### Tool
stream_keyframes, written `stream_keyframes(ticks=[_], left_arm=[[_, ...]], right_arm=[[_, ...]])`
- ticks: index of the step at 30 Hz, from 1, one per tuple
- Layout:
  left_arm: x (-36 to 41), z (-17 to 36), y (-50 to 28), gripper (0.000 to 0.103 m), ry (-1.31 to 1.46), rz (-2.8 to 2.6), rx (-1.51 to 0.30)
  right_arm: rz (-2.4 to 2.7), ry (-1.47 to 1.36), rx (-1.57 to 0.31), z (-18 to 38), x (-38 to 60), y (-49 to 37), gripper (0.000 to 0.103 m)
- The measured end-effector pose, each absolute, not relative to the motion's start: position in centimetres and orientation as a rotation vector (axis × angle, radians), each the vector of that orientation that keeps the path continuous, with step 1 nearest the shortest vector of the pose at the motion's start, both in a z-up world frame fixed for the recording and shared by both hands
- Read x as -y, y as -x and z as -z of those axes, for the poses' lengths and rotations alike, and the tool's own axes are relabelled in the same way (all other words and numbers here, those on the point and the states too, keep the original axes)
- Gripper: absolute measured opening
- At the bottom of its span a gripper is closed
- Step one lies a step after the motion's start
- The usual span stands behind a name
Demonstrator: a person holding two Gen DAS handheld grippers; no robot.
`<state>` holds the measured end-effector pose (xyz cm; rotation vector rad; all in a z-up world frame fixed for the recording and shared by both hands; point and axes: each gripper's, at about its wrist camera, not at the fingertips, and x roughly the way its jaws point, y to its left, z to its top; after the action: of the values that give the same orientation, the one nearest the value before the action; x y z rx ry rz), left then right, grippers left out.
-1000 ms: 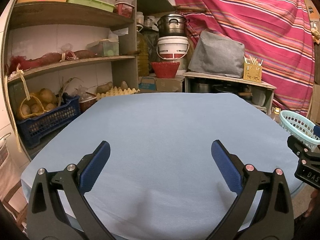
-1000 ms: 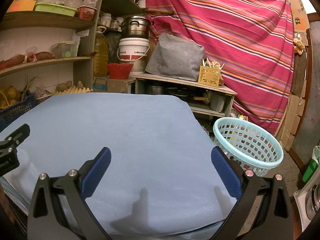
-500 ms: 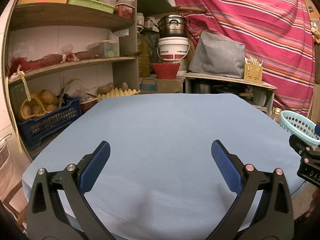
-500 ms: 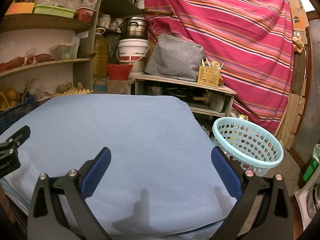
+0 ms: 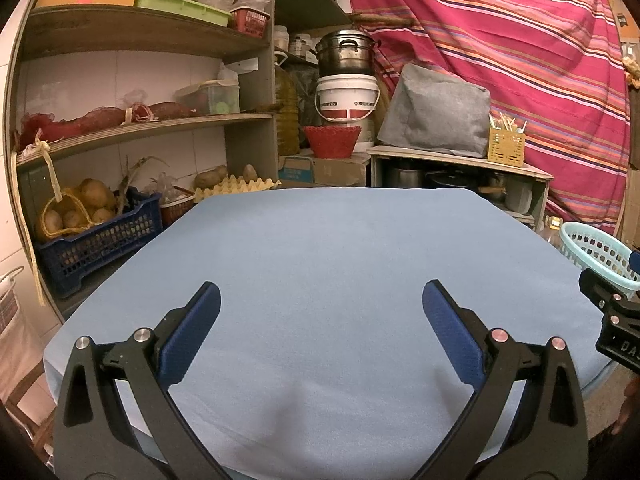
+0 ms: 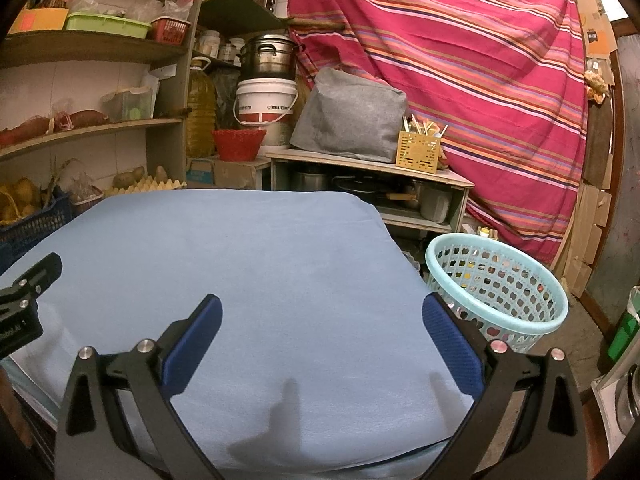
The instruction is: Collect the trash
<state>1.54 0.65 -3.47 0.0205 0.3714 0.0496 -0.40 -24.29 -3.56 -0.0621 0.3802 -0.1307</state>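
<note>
A light blue cloth covers the table [image 5: 340, 248], also in the right wrist view [image 6: 240, 248]; I see no trash lying on it. A pale turquoise plastic basket [image 6: 498, 290] stands on the floor past the table's right edge; coloured bits show through its holes. It also shows at the right edge of the left wrist view [image 5: 596, 246]. My left gripper [image 5: 320, 308] is open and empty above the near part of the table. My right gripper [image 6: 320, 320] is open and empty over the near right part, its right finger close to the basket.
Wooden shelves [image 5: 140, 128] with potatoes in a blue crate [image 5: 92, 236] stand left. A low shelf [image 6: 368, 168] with a grey bag, a white bucket [image 6: 266, 98] and pots stands behind. A striped red cloth [image 6: 460, 60] hangs at the back right.
Both views have drifted very slightly; the table and basket sit a touch lower in frame. Both grippers stay open and empty.
</note>
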Motion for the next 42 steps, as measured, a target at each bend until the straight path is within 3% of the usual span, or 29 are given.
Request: stream_keyframes(ticks=[42], left_arm=[[-0.59,3.07,-1.4,0.098,-0.024,-0.052,-0.359]], right_arm=[[0.133,0.06,-0.385,3.35,23.88,0.08,0.098]])
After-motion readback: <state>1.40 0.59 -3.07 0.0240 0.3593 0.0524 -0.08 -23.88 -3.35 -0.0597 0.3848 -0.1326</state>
